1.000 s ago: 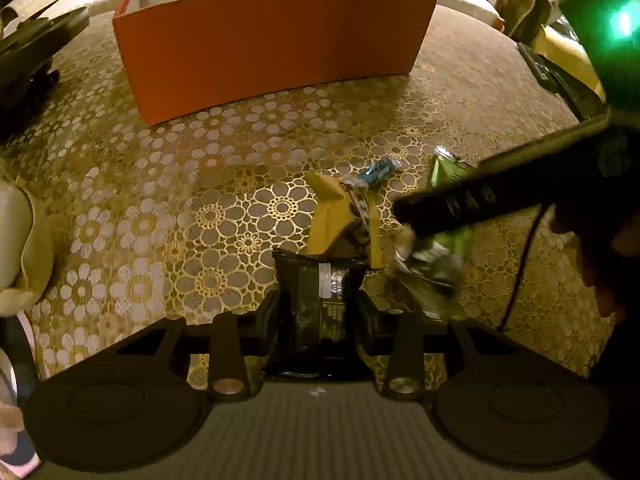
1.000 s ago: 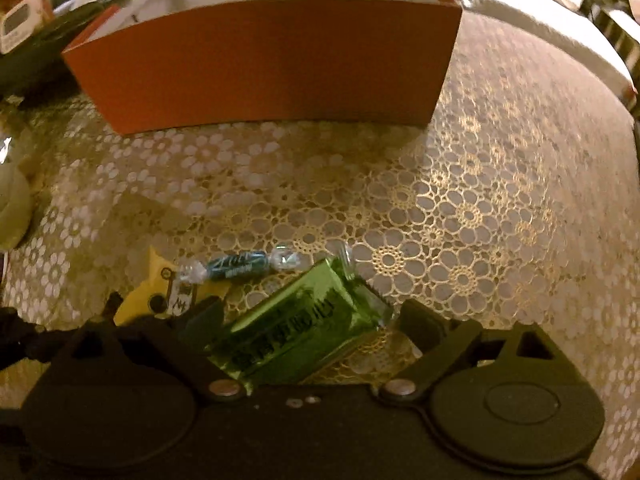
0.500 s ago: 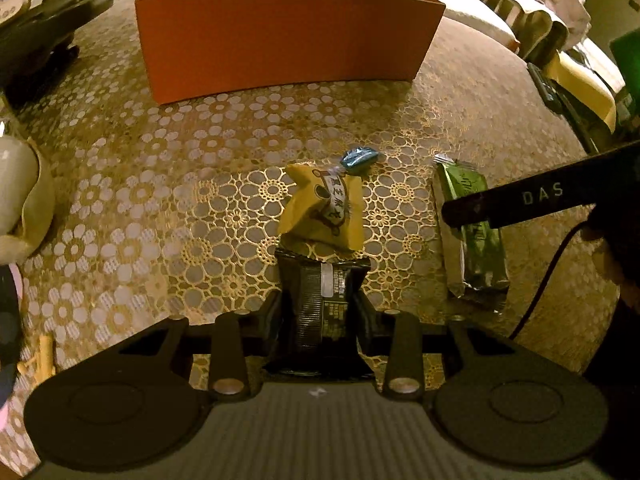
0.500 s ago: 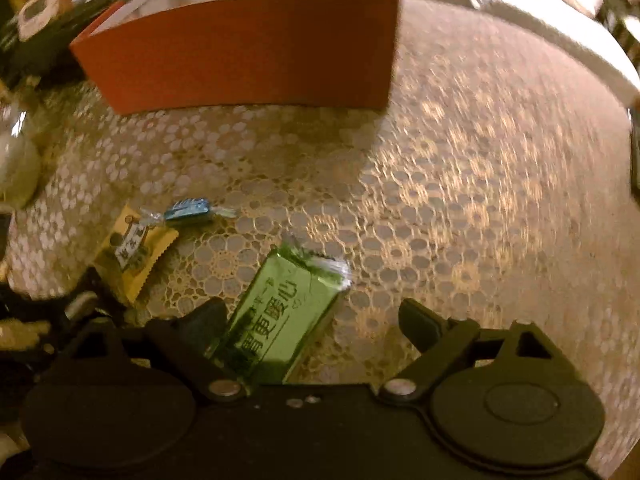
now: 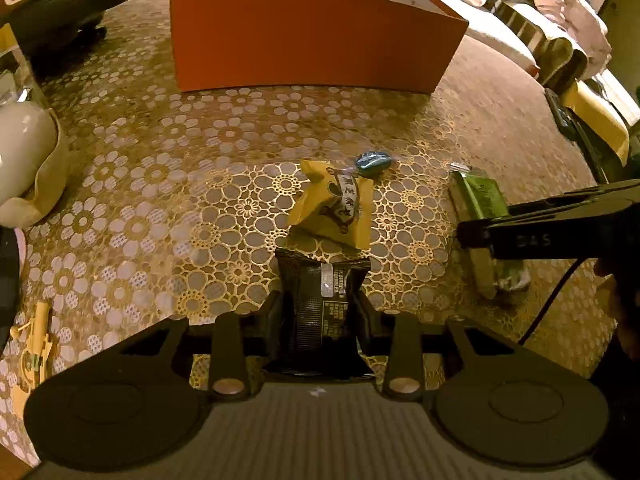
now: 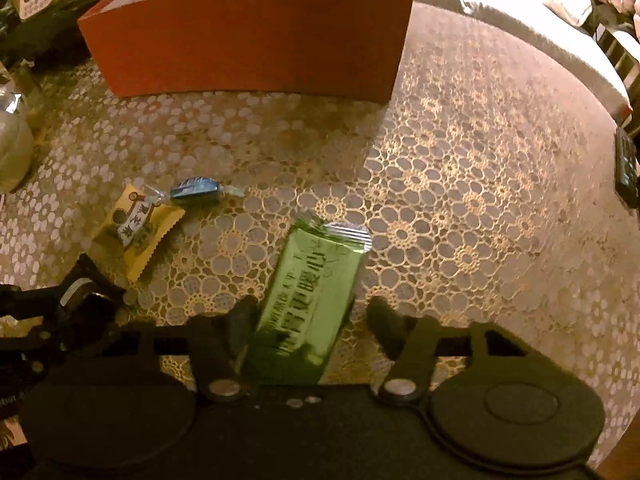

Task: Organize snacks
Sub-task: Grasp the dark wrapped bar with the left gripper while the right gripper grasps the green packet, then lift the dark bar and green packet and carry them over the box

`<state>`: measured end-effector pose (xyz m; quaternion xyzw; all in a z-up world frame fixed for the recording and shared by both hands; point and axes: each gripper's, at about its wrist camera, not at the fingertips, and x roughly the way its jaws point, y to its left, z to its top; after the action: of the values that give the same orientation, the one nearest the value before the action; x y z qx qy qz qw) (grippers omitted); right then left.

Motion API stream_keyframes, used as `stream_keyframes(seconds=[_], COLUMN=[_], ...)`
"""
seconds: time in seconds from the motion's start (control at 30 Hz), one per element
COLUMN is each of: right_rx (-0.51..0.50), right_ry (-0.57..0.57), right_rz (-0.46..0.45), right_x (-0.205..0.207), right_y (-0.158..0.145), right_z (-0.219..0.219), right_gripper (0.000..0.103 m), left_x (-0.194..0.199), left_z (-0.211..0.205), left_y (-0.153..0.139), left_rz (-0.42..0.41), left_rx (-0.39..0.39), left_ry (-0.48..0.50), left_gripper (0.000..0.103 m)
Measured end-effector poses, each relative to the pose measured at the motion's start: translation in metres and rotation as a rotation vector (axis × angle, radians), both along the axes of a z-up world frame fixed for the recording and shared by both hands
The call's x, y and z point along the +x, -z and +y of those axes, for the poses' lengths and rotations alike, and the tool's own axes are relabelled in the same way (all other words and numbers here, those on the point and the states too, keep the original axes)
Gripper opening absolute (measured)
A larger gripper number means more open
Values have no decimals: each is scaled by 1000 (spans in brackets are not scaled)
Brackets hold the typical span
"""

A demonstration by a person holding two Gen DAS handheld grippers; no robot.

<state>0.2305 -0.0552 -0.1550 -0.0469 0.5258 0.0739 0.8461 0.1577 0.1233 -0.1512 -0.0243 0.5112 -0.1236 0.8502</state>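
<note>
Writing: "DAS" on the side of the right gripper (image 5: 532,236) in the left view; green packet (image 6: 310,296) carries dark Chinese characters, not legible; yellow packet (image 6: 134,232) has a white label strip with characters. Count: four snacks, one each – black packet (image 5: 322,304), yellow, green, blue wrapped candy (image 6: 196,194); one orange box (image 6: 248,36) at the far side of the lace-patterned table (image 6: 460,184). Left gripper (image 5: 320,320) clamped on the black packet, lower end between its fingers. Right gripper's jaws have just been closing around the green packet; left finger touches it, right finger stands apart, no grip. Versus a second ago, the green packet lies more upright in the right view
</note>
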Motion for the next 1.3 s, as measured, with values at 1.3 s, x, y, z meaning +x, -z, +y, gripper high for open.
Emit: stream_keyframes(seconds=[1.3], right_rx=[134], right_ry=[-171], right_rz=[-339], right_x=[25], right_y=[-141], right_z=[-46], right_gripper=[41], left_x=[43], left_z=[-49], left_y=[-145], left_rz=[-272], left_rx=[108], left_ry=[-136], left_gripper=[36])
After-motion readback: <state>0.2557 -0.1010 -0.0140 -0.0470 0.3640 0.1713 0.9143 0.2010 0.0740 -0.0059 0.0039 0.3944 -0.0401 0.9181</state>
